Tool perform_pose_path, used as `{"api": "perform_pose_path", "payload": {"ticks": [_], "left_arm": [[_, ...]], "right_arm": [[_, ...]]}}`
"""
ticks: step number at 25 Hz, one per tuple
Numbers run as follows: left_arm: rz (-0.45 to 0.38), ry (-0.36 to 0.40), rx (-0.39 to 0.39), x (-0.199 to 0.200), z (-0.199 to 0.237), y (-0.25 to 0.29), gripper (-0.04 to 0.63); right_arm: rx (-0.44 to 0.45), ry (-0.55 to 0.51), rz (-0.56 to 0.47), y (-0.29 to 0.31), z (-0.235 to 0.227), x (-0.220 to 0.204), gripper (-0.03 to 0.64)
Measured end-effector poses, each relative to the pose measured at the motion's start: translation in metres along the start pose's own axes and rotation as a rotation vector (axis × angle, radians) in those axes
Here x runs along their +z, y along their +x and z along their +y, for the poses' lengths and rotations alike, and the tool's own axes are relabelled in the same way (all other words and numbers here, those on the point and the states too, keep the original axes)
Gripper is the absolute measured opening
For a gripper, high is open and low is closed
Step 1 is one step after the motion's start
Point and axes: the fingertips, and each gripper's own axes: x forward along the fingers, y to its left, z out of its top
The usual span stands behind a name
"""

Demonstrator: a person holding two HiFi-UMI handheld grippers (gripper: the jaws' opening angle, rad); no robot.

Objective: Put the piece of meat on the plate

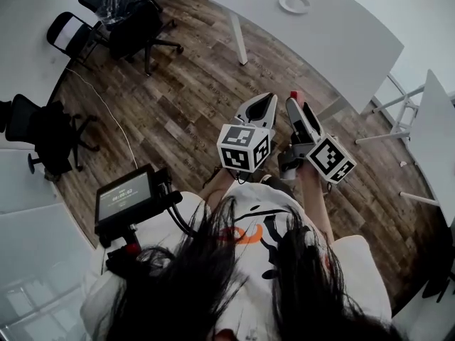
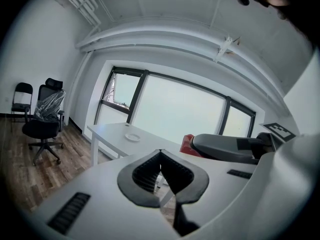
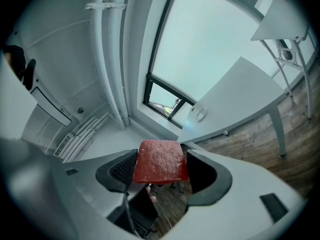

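The red piece of meat is clamped between the jaws of the right gripper, which is held in the air above the wooden floor. Just to its left, the left gripper has its jaws together with nothing between them. The white plate lies on the far white table, well apart from both grippers.

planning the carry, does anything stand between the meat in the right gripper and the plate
Nothing visible does. The piece of meat is clamped in the right gripper. The plate sits on the white table ahead, and only open wood floor and bare tabletop lie between.
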Motion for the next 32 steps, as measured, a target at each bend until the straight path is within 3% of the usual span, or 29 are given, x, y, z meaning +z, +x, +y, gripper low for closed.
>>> {"api": "perform_pose_path", "payload": {"ticks": [5, 11, 24, 32], "left_arm": [[0.0, 0.021, -0.01, 0.003, 0.006, 0.005, 0.006], [0.031, 0.01, -0.02, 0.047, 0.097, 0.085, 0.006], [0.064, 0.026, -0.14, 0.123, 0.214, 0.183, 0.006], [0.107, 0.007, -0.216, 0.13, 0.238, 0.22, 0.006]], "right_arm": [[0.015, 0.033, -0.007, 0.009, 0.002, -0.001, 0.313], [-0.019, 0.07, -0.005, 0.132, -0.009, 0.021, 0.313], [-0.057, 0.089, -0.087, 0.308, 0.0, 0.061, 0.313], [-0.121, 0.095, -0.113, 0.344, -0.01, 0.069, 0.313]]}}
